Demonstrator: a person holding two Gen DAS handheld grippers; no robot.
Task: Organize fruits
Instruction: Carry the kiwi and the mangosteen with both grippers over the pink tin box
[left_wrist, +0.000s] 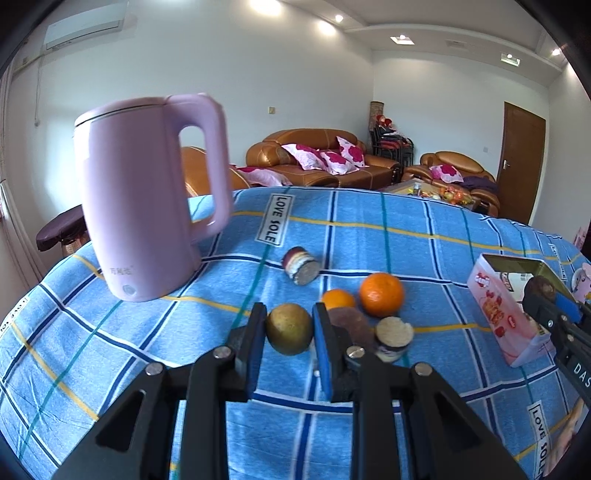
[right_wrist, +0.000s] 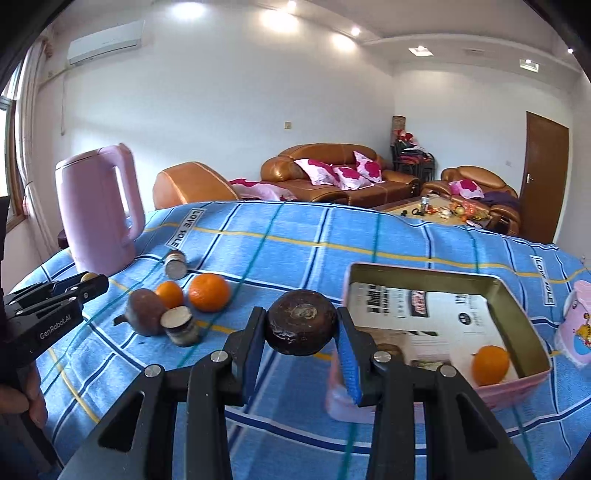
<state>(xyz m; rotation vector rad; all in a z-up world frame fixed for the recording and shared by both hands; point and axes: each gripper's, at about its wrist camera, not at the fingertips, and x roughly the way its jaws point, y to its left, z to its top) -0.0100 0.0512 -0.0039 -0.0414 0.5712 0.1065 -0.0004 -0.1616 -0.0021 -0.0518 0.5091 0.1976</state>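
My left gripper (left_wrist: 289, 321) is shut on a yellow-green round fruit (left_wrist: 289, 328), held just above the blue checked cloth (left_wrist: 369, 236). My right gripper (right_wrist: 301, 328) is shut on a dark brown round fruit (right_wrist: 301, 326), left of the pink tin box (right_wrist: 532, 317). The box holds one orange (right_wrist: 490, 364) and printed paper. On the cloth lie two oranges (left_wrist: 381, 294) (left_wrist: 338, 298), a brownish fruit (left_wrist: 349, 321) and two small jars (left_wrist: 393, 338) (left_wrist: 301, 265). The right gripper also shows in the left wrist view (left_wrist: 543, 295).
A tall pink kettle (left_wrist: 147, 199) stands at the back left of the table. A small pink container (right_wrist: 574, 325) stands right of the box. Brown sofas (right_wrist: 332, 177) and a cluttered coffee table lie beyond the table's far edge.
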